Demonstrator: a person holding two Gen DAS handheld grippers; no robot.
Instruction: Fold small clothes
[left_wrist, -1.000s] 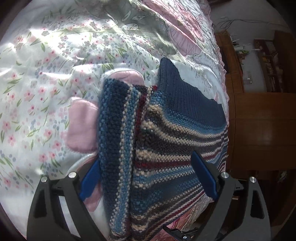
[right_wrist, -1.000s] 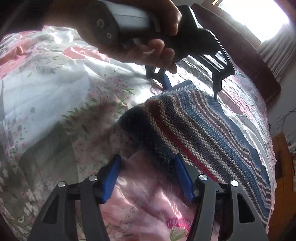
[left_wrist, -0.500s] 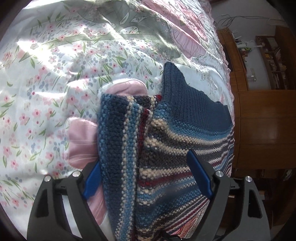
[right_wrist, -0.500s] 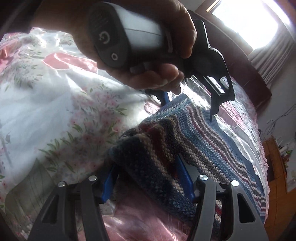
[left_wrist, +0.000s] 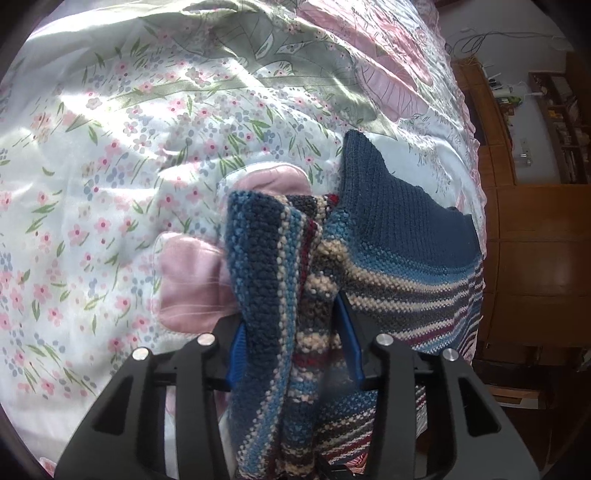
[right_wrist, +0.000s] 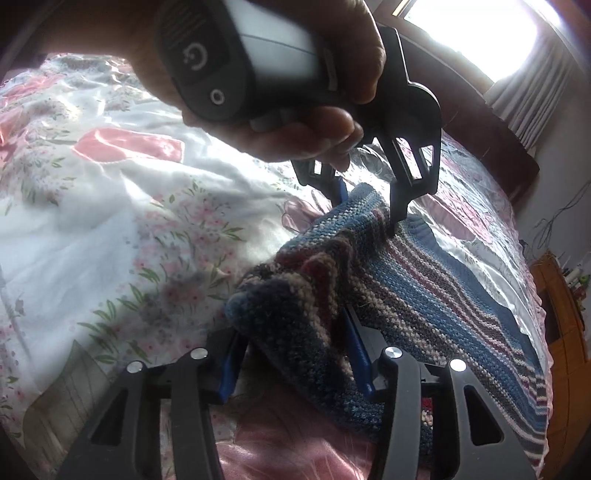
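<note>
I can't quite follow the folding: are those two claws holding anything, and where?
Both hold the sweater: the left gripper and right gripper each pinch a bunched part of its striped edge.

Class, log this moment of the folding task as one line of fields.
phase: grasp | left gripper: shut on striped knit garment | right gripper: shut on same garment edge | surface: floral bedspread
</note>
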